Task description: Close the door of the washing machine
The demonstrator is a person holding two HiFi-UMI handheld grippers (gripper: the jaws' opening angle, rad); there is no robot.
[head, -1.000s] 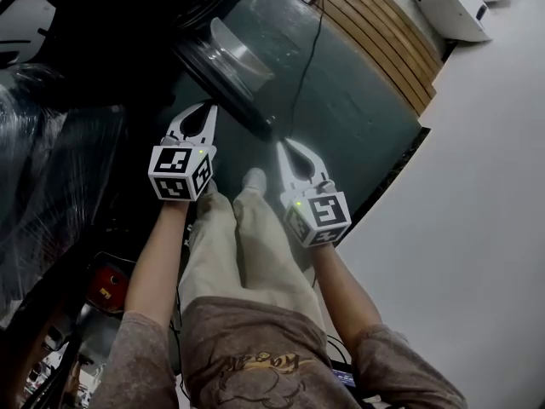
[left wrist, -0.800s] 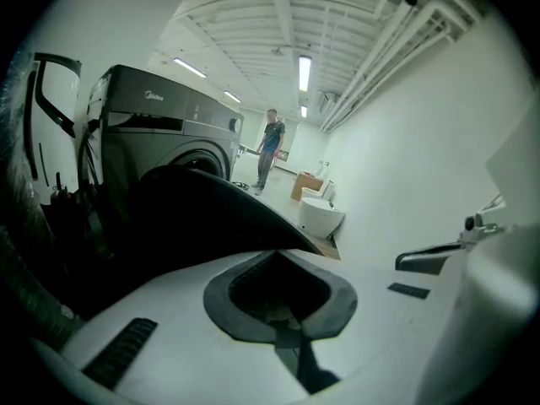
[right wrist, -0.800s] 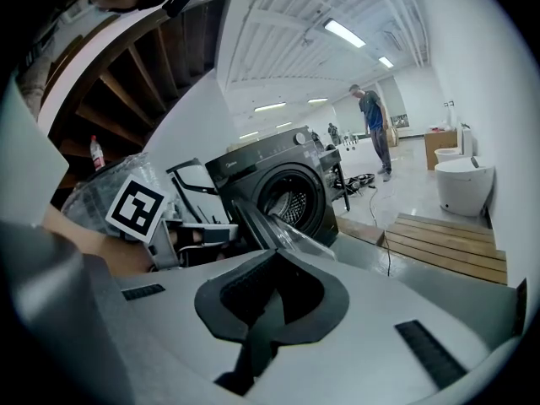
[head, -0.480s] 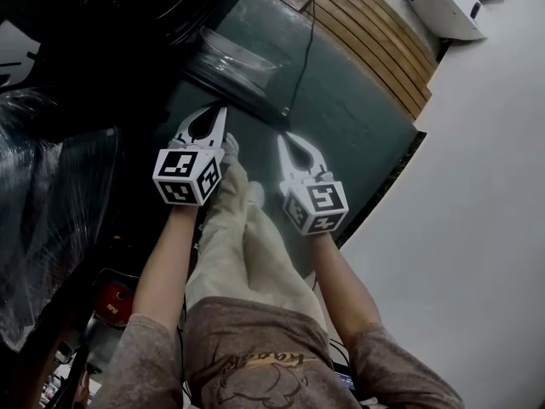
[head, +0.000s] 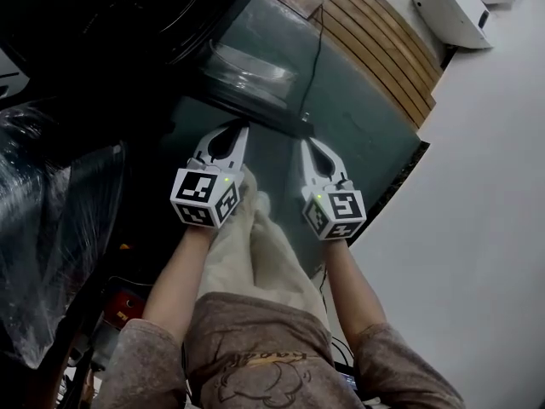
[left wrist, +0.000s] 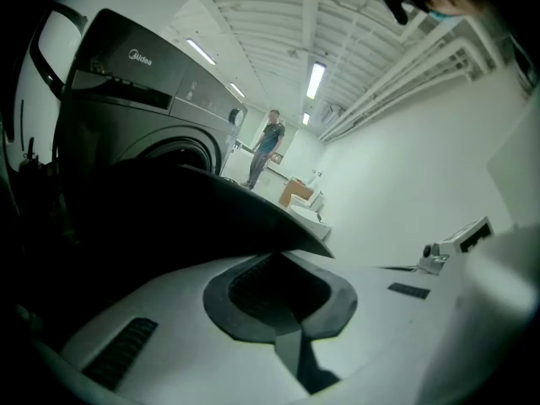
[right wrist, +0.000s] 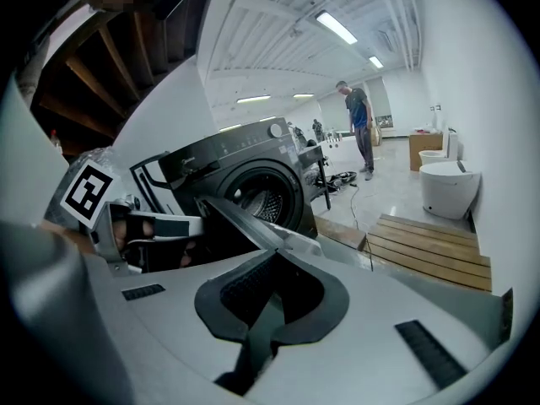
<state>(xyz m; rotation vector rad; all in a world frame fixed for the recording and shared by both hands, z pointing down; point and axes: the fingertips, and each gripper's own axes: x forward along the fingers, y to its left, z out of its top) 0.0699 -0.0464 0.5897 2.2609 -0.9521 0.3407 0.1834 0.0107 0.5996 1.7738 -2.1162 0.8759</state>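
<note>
Door (head: 249, 73) swung open, seemingly edge-on | left tongs (head: 239, 129) together | right tongs (head: 306, 143) together

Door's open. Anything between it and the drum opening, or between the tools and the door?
Nothing visible. In the right gripper view the gap from the door to the drum opening is empty. Left tool and right tool, both shut, sit right by the door's free edge.
</note>
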